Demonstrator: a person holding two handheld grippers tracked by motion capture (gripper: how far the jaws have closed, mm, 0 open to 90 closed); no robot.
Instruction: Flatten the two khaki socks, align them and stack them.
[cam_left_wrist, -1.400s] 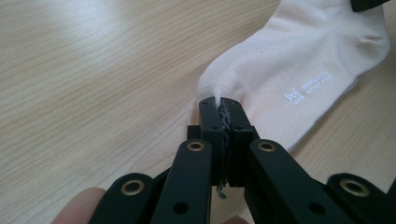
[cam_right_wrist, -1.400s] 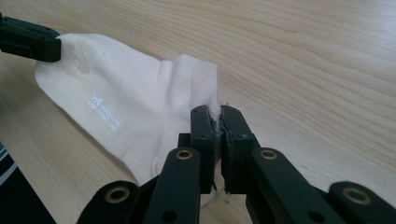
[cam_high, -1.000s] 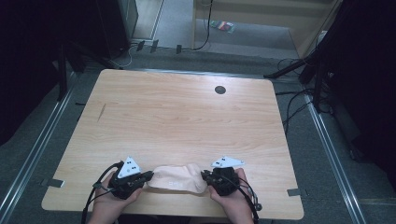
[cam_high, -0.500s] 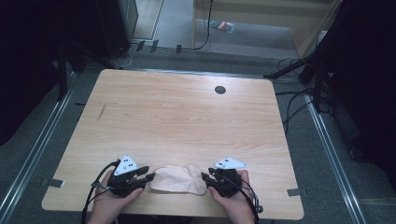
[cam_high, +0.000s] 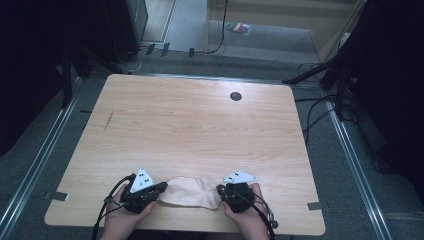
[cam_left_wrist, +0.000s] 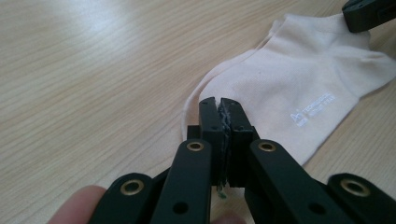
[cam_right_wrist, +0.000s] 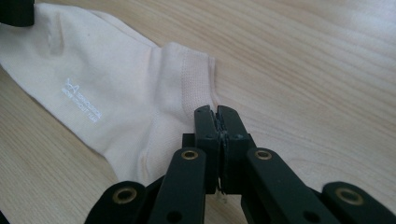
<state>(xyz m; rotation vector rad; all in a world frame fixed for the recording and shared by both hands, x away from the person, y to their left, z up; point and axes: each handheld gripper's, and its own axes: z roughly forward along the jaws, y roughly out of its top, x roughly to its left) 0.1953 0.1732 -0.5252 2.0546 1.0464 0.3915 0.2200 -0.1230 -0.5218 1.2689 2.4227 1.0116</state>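
We see a cream cotton ankle sock (cam_left_wrist: 299, 79) with small white print lying flat; left gripper (cam_left_wrist: 219, 105) and right gripper (cam_right_wrist: 215, 112), having just closed, are clenched on nothing.

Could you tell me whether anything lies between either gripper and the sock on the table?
Nothing visible does. The cream sock lies flat near the table's front edge, the left gripper at one end and the right gripper at the other, both with jaws shut. Around it there is only bare wood.

Both the left gripper (cam_high: 161, 188) and the right gripper (cam_high: 220, 190) briefly opened and then closed again at the ends of the sock (cam_high: 190, 192).
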